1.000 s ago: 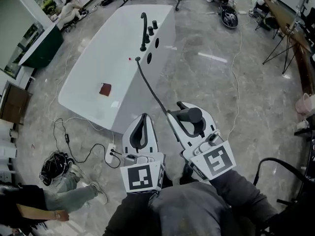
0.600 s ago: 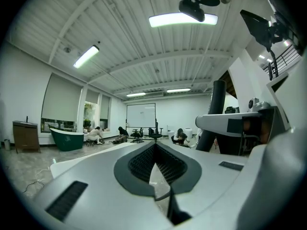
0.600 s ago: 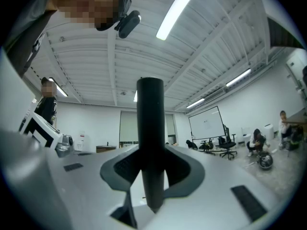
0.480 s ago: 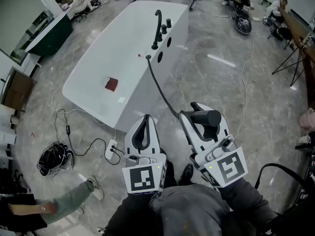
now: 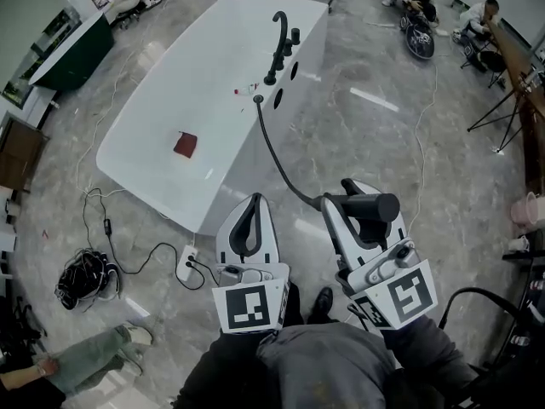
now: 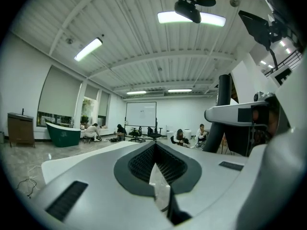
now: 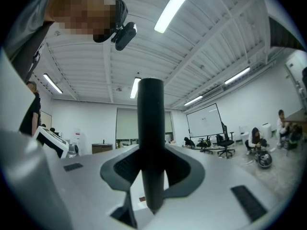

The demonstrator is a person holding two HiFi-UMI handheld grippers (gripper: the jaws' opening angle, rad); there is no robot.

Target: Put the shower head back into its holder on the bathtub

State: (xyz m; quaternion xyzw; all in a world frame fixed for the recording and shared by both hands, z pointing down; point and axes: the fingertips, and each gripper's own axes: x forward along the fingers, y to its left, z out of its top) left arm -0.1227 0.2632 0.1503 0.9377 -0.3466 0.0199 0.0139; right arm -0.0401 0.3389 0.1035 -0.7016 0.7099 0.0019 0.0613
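1. Both jaws of the right gripper (image 5: 350,196) were clamped on the dark shower head (image 7: 151,128), which stuck out across them.
2. Beside it, the left gripper (image 5: 253,203) had its jaws pressed together on nothing.
3. A hose (image 5: 277,156) ran from the shower head to the white bathtub (image 5: 170,100) rim by the faucet (image 5: 277,45), well apart from both grippers.

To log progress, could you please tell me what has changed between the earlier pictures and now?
The right gripper, carrying the shower head, has shifted rightward in the head view, its hose trailing from the bathtub. Unchanged: right grip on the shower head, left gripper shut and empty.
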